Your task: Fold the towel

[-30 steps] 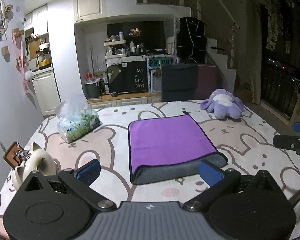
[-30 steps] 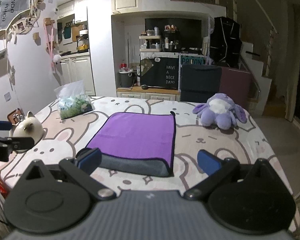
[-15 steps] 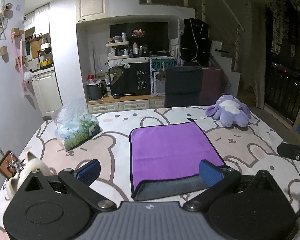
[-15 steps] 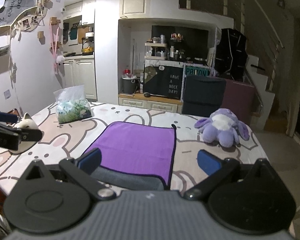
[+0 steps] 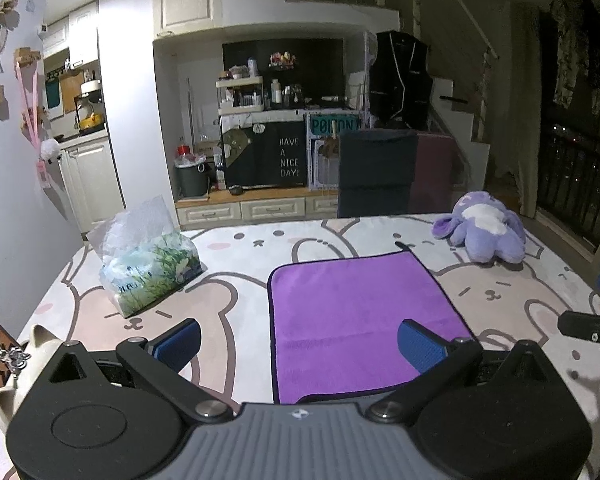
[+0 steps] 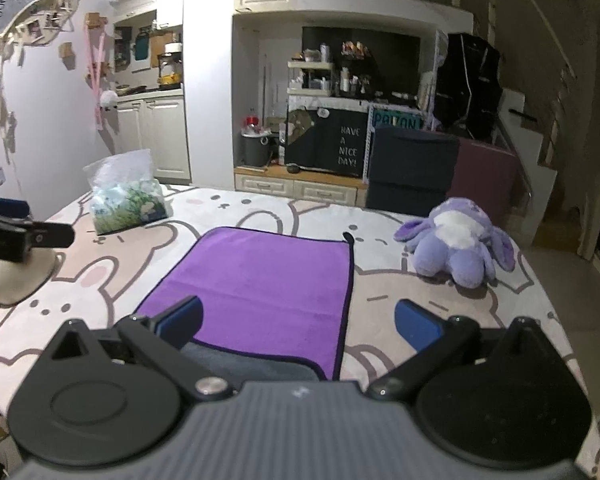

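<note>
The purple towel point(image 6: 268, 284) lies flat on the bunny-print table point(image 6: 400, 320), already doubled over, its grey underside showing along the near edge. It looks soft, light and limp, likely to sag and drape once lifted, so the sensible hold is a pinch at the two near corners, one per gripper, catching both layers. A small dark loop sticks out at its far right corner.

The left gripper point(image 5: 296, 342) hovers over the towel's near edge, jaws spread wide and holding nothing. The right gripper point(image 6: 298, 322) does the same, wide apart and empty.

There is one towel. From it, one tissue pack point(image 5: 148, 264) sits at ten o'clock, one purple plush toy point(image 6: 458, 242) at two o'clock, and one cream cat-eared ornament point(image 5: 16, 368) at about eight o'clock, though the left gripper's body partly hides it, so its exact shape is unclear.
</note>
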The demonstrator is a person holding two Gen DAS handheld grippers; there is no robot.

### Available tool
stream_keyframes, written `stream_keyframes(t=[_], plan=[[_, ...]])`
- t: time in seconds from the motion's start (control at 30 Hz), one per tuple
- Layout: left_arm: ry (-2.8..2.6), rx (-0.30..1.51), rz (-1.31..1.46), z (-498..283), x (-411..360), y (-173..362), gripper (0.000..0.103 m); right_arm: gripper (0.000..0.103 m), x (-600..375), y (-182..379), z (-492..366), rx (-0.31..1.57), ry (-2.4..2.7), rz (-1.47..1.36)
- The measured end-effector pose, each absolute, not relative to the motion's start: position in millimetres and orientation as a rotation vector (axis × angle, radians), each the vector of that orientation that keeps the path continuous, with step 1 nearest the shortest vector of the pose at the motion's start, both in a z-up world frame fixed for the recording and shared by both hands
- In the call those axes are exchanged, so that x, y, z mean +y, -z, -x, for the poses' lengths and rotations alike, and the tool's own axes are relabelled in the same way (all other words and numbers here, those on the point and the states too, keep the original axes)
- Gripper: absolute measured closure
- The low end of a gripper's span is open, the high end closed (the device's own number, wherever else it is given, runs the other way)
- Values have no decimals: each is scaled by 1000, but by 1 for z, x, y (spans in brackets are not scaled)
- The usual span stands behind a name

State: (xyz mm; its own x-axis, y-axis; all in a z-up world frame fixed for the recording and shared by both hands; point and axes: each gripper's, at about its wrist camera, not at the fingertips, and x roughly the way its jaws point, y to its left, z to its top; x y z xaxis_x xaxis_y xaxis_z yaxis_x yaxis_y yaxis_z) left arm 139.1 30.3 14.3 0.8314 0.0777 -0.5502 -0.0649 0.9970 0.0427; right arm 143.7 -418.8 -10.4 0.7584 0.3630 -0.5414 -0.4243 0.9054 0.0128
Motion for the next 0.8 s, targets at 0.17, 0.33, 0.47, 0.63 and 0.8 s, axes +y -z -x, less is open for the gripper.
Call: stream_keyframes(t=[0.17, 0.33, 0.47, 0.63, 0.8], plan=[[-53, 620, -31, -156, 37, 5, 0, 0, -418, 25, -166, 611, -443, 91], [-35, 659, -22, -170, 46, 25, 0, 0, -421, 43, -184, 612, -431, 78], [-34, 693, -5, -180, 54, 40, 0, 0, -428, 60, -202, 608, -428, 33], [-21, 711, 36, -188, 64, 58, 0, 0, -436, 81, -219, 631, -429, 22], [26, 750, 81, -199, 76, 74, 0, 0, -442, 103, -236, 675, -456, 36]])
